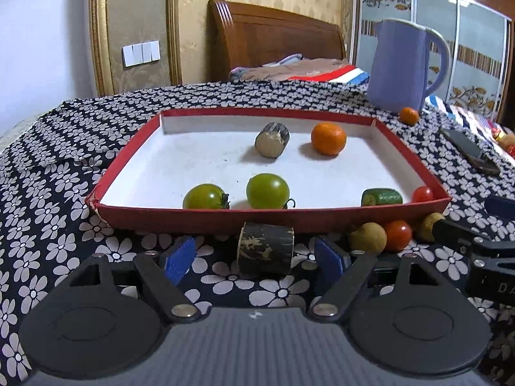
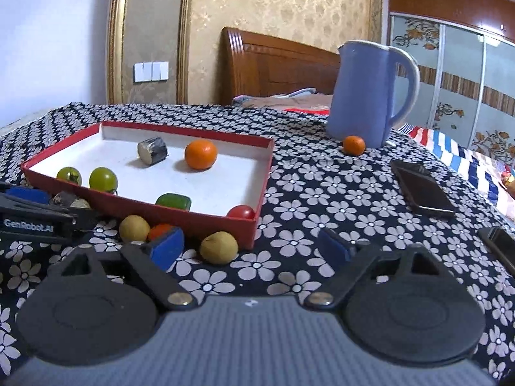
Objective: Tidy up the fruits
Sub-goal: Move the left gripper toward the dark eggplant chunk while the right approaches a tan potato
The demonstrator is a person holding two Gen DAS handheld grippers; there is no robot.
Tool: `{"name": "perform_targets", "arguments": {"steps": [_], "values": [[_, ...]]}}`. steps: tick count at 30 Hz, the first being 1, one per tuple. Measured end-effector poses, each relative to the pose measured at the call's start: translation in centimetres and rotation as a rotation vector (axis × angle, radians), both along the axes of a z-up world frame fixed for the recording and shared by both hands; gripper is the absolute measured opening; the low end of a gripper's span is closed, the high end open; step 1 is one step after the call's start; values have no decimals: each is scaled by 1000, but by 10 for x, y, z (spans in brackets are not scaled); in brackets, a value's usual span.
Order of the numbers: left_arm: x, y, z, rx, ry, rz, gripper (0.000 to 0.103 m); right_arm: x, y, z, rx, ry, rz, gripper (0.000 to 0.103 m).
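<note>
Floral cloth (image 2: 322, 193); second phone (image 2: 502, 247) only right-wrist.

Your right gripper (image 2: 252, 249) hovers open above the flowered cloth (image 2: 322, 193), a tan round fruit (image 2: 219, 247) just inside its left finger (image 2: 167, 246), red tray (image 2: 193, 222) beyond.

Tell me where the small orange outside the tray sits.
The small orange sits on the floral cloth at the blue jug's base, right of the red tray.
</note>
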State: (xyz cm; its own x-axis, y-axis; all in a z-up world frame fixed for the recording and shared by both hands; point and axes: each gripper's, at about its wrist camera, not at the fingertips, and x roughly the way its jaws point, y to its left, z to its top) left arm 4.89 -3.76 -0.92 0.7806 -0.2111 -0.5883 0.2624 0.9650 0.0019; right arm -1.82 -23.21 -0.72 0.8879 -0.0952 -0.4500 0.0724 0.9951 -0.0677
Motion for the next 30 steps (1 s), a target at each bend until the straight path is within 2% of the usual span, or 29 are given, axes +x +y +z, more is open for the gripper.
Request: {"name": "perform_targets", "arguments": {"steps": [7,14,23,26,28,30], "values": [[2,-4,-4,40,-6,22,81,4,3,3,-44,17,20,82],[8,-1,-5,28,20,40,81,20,-2,-6,0,95,67,58],[13,-4,-5,36,34,55,82,29,3,-7,8,133,110,57],[16,-1,-7,28,41,71,89,34,2,-7,22,155,115,58],[16,1,-8,22,40,71,90,36,-2,-8,47,158,107,67],[15,0,-8,33,38,77,92,37,-5,-9,62,163,84,103]]}}
